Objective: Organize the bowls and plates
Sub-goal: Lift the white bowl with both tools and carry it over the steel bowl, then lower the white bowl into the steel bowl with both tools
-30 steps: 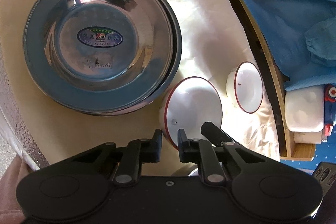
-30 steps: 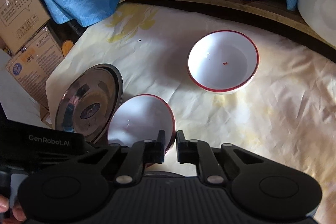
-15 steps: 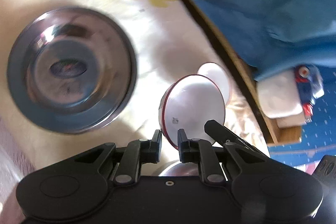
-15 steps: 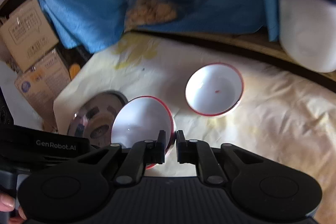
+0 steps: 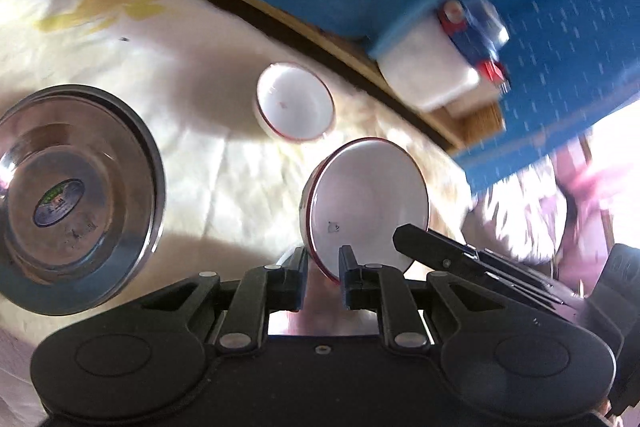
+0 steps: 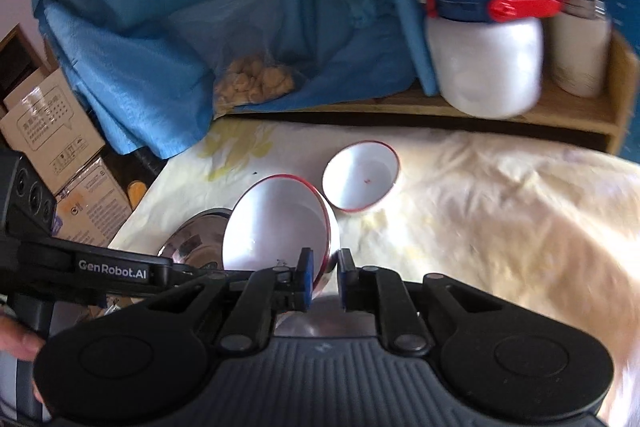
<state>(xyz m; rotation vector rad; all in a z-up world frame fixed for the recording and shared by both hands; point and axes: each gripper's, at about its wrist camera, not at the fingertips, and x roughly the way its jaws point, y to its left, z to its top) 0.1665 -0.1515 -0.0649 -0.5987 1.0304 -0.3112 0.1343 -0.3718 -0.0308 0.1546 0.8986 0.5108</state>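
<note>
blue cloth hangs behind a bench covered by a pale, wrinkled sheet with a yellow print; a wooden shelf at the far edge carries a white jar.

the held bowl, white with a red rim, is off the sheet and tilted on edge. the left gripper is clamped on its near rim. the right gripper has the same rim between its pads, and its jaws are easing apart.

the second bowl sits upright on the sheet just beyond the held one, toward the far edge. the steel plates, apparently two stacked, lie toward the left edge.

step in hand, as judged: carry the held bowl to the second bowl and nest it.

- keep the left grip firm before the right one lets go fully.
- level the bowl, opening upward, before lowering.
- centre it over the second bowl; a rim-to-rim strike could tip either one.
- release only when seated.
</note>
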